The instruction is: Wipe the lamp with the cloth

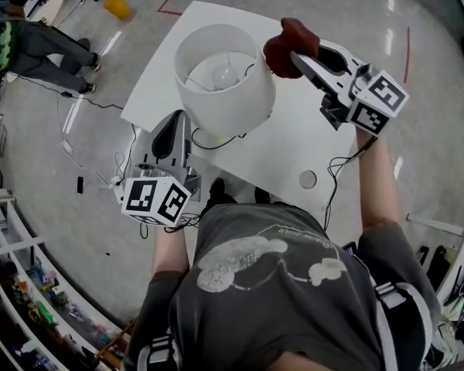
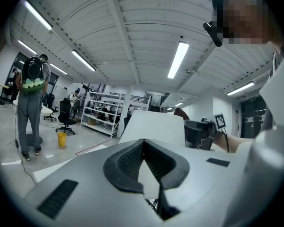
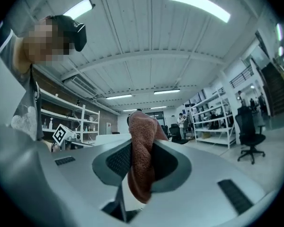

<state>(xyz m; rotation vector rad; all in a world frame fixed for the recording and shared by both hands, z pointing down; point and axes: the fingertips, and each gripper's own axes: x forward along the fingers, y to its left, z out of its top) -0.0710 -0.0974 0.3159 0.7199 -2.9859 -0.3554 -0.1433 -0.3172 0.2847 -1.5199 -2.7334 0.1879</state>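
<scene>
A lamp with a white drum shade [image 1: 224, 79] and a bare bulb [image 1: 226, 74] stands on the white table [image 1: 294, 145]. My right gripper [image 1: 298, 52] is raised just right of the shade's rim, shut on a red-brown cloth [image 1: 288, 46]. The bunched cloth [image 3: 141, 160] sticks out between that gripper's jaws [image 3: 142, 145]. My left gripper [image 1: 179, 120] sits low at the shade's near-left side, jaws together with nothing in them. In the left gripper view the shade [image 2: 156, 126] rises beyond the shut tips [image 2: 143, 143]; the lamp's base is hidden.
A black cord [image 1: 209, 141] trails from under the lamp across the table. A round grommet hole [image 1: 308, 179] lies near the front edge. On the floor are a yellow bin [image 1: 117, 5], cables [image 1: 85, 168] and a standing person [image 1: 31, 49]. Shelving [image 1: 23, 284] runs lower left.
</scene>
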